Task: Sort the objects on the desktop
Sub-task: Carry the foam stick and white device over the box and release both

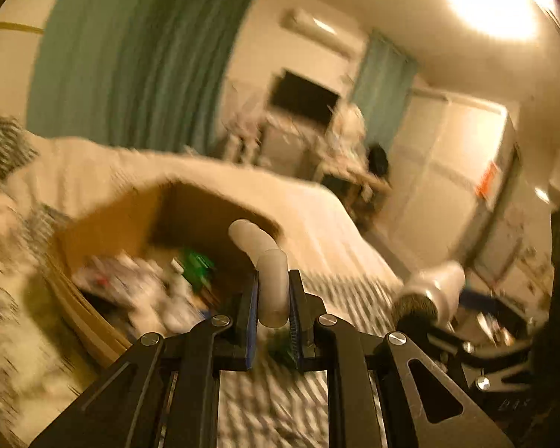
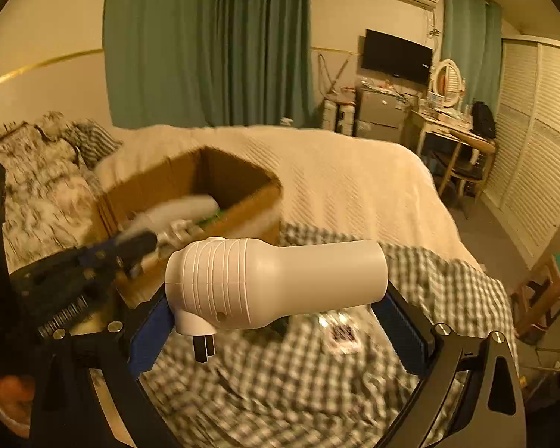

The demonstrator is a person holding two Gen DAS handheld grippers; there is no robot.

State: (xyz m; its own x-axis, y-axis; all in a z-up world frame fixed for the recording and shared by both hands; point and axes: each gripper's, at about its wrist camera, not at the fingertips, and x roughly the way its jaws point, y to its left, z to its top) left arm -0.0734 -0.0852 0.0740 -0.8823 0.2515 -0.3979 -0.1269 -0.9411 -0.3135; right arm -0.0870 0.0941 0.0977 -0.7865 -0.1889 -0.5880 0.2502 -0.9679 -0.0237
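a bent white plastic tube (image 1: 268, 268) stands up from between blue-padded jaws, above an open brown cardboard box (image 2: 239, 183) of jumbled items on the bed. a ribbed white plastic hair-dryer body (image 2: 276, 283) lies sideways, clamped end to end.

Warm yellow indoor light tints both views. In the left wrist view a ceiling lamp (image 1: 492, 0) blows out to white glare at upper right, and the whole picture smears with motion blur. The right wrist view is sharper far off, blurred on the checked cloth (image 2: 280, 392) below. Fisheye bending curves the walls, and black vignette rings the corners
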